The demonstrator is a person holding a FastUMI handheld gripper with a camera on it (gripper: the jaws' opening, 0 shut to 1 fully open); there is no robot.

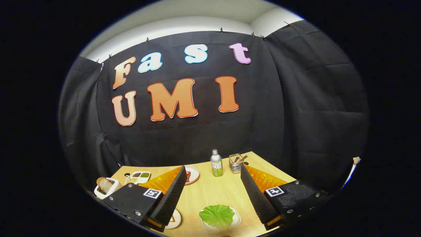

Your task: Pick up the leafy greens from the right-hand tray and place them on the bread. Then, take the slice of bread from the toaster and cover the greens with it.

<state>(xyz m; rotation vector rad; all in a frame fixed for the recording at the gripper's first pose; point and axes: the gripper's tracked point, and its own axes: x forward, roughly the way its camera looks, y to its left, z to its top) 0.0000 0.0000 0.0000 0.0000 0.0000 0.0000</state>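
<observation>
From the gripper view, I see my gripper (pixel 212 197) spread wide above the wooden table (pixel 213 191), its fingers holding nothing. Between the fingers and close in lie the leafy greens (pixel 217 215) on a white tray (pixel 236 221). Beside the left finger, a small plate (pixel 176 220) peeks out; I cannot tell what sits on it. Off to the left stands the toaster (pixel 104 190) with a slice of bread (pixel 104 185) poking up. Farther off I make out a divided dish (pixel 138 177), a round plate (pixel 193 174), a bottle (pixel 216 163) and a wire holder (pixel 235 163).
</observation>
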